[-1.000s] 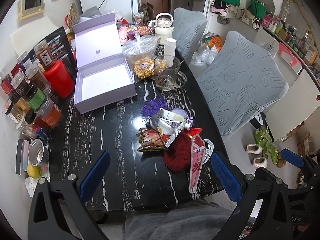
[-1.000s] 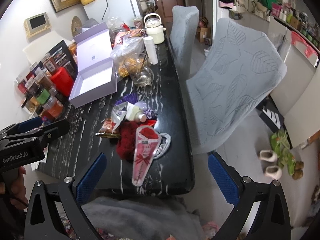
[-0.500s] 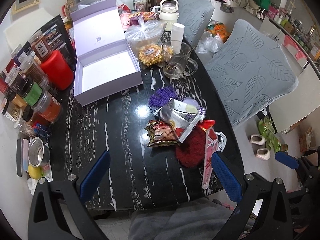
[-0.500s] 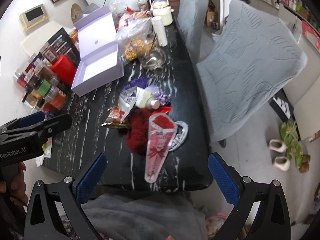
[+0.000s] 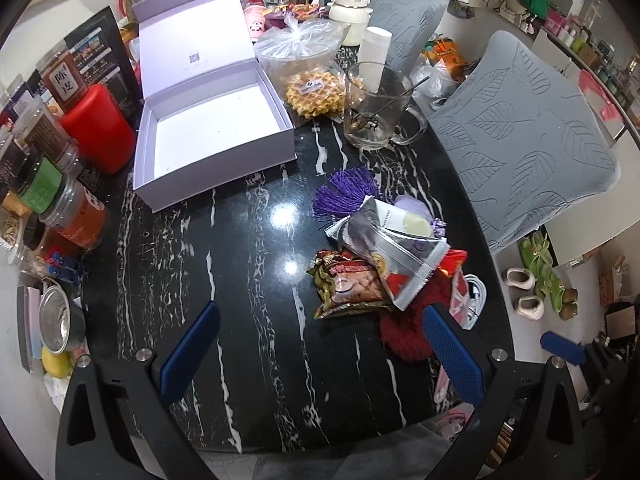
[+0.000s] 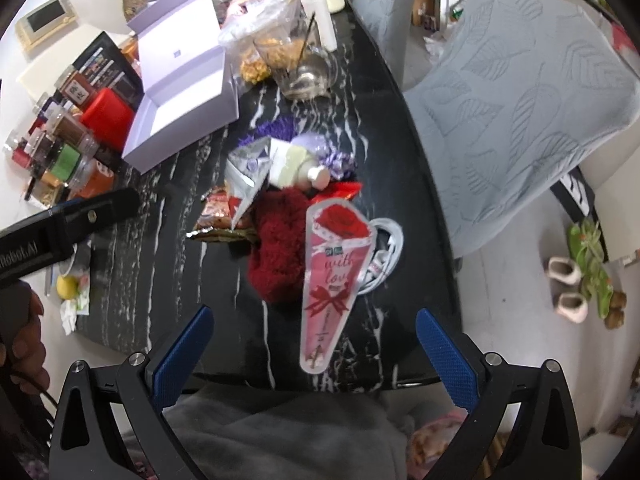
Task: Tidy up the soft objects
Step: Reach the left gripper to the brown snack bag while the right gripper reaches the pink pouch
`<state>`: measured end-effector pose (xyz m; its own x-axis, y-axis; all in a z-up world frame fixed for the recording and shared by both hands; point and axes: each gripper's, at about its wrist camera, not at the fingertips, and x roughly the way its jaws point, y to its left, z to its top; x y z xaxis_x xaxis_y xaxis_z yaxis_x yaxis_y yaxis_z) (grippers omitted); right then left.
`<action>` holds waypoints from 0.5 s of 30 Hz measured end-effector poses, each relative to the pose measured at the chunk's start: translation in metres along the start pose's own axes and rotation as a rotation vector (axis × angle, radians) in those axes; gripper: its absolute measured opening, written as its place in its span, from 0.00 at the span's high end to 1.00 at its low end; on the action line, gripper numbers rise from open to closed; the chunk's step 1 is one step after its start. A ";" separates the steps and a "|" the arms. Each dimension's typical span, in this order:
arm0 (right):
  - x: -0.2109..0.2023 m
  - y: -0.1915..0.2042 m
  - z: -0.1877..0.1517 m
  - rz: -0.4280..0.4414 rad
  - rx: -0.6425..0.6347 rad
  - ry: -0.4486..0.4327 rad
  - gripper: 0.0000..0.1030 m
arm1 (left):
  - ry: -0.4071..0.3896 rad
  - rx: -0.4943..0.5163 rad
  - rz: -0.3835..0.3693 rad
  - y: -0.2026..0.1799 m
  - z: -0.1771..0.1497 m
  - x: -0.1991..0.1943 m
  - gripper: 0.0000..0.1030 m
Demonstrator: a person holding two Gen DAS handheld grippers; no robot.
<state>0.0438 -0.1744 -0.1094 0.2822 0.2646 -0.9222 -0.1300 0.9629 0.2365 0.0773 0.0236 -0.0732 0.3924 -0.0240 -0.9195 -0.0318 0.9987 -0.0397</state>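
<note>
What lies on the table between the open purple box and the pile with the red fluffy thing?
In the left wrist view, only bare black table lies between the purple box and the pile around the red fluffy thing.

1. Your left wrist camera looks down and forward from the near edge of the black marble table (image 5: 248, 320), between its own blue fingers (image 5: 188, 352), facing the open lavender box (image 5: 212, 136).
2. Your right wrist camera sits further right along the same edge, high above the pink cone packet (image 6: 332, 272).
3. Both views share the box (image 6: 180, 92), the red fluffy item (image 6: 276, 248) and the grey chair (image 6: 520, 92).
</note>
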 end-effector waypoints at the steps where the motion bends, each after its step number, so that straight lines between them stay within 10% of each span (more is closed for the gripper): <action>1: 0.006 0.000 -0.002 -0.004 0.009 0.007 0.01 | 0.003 0.000 -0.003 0.002 0.001 0.003 0.00; 5: 0.023 0.000 -0.007 -0.036 0.033 0.018 0.19 | 0.023 0.016 -0.001 0.007 0.003 0.022 0.00; 15: 0.062 -0.002 -0.014 -0.099 0.063 0.059 0.23 | 0.090 0.056 -0.041 0.017 0.003 0.071 0.00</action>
<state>0.0481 -0.1607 -0.1711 0.2343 0.1668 -0.9578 -0.0437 0.9860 0.1610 0.1073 0.0392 -0.1378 0.3077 -0.0667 -0.9491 0.0347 0.9977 -0.0589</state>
